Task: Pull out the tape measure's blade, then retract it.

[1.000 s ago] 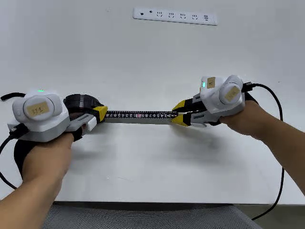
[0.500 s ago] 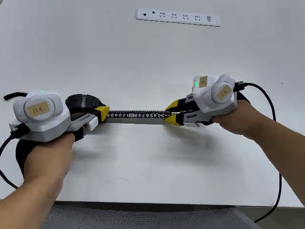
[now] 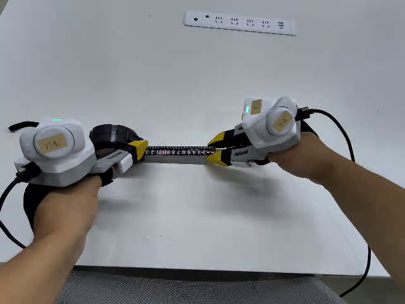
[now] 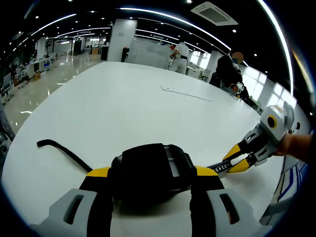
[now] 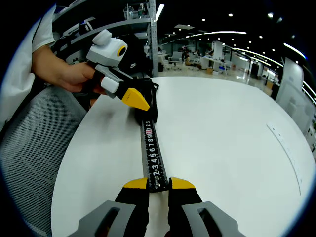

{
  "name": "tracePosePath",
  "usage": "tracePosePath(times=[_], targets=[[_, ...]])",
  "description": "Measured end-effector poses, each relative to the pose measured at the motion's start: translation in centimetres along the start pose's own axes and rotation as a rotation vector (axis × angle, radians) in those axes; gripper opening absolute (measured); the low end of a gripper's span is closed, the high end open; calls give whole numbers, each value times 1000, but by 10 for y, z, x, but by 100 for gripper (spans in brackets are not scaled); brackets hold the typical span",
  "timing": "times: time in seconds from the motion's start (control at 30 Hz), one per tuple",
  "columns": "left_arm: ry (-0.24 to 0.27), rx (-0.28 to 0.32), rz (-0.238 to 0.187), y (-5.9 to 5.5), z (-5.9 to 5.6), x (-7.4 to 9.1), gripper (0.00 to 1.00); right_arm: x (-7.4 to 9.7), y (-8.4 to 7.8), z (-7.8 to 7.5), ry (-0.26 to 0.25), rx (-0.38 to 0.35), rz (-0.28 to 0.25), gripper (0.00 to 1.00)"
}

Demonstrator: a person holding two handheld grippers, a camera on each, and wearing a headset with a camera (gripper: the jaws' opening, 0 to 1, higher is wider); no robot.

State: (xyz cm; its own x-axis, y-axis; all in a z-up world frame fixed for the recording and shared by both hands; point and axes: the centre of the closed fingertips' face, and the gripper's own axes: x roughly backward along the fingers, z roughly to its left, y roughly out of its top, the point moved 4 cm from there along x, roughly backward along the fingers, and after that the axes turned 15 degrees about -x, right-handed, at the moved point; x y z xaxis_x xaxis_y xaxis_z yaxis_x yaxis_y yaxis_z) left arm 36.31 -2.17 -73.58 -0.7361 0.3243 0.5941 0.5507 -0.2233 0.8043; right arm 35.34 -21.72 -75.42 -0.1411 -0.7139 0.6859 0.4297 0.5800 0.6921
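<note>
- Black tape measure case (image 3: 112,136) sits at the near left of the white table (image 3: 190,76), low over the surface. I cannot tell whether it touches the top.
- Left gripper (image 3: 130,155) is clamped on the case. In the left gripper view, its yellow-tipped jaws press against both flanks of the housing.
- Blade (image 3: 177,152) comes out of the case's right-hand side and runs level, printed scale up, to the right gripper (image 3: 215,149).
- Right gripper jaws are closed on the blade's free end. In the right gripper view, one yellow tip sits on each side of the strip, with no gap showing.
- Governing relation: the blade's long axis lies left to right, straight between the two grippers, with the case at the left end and the free end at the right. I see no sag or twist along the exposed span.
- I judge the pull-out done at least in part, with a short length out. Retraction is not complete.
- To retract, I would move the right gripper leftward along that same axis toward the case and hold the left gripper fixed, so the strip feeds in straight.
- Risk, as I judge it: releasing the free end early would let the spring snap the blade back.
- Power strip (image 3: 239,22) lies at the far edge, well apart from the work. A black strap (image 4: 64,150) lies on the table left of the case.
</note>
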Motion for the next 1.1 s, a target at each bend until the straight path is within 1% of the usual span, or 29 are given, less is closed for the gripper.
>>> tracePosePath(times=[0.27,0.7,0.93,1.1], targets=[[-2,3,0,0,0,0,58,-11,8,2,14,-7,-17,10],[-5,6,-1,0,1,-1,58,-28,20,6,32,1,-26,10],[-8,8,0,0,2,0,58,-37,28,12,43,-14,-37,10],[-9,11,-1,1,2,0,58,-45,36,16,46,-7,-35,10]])
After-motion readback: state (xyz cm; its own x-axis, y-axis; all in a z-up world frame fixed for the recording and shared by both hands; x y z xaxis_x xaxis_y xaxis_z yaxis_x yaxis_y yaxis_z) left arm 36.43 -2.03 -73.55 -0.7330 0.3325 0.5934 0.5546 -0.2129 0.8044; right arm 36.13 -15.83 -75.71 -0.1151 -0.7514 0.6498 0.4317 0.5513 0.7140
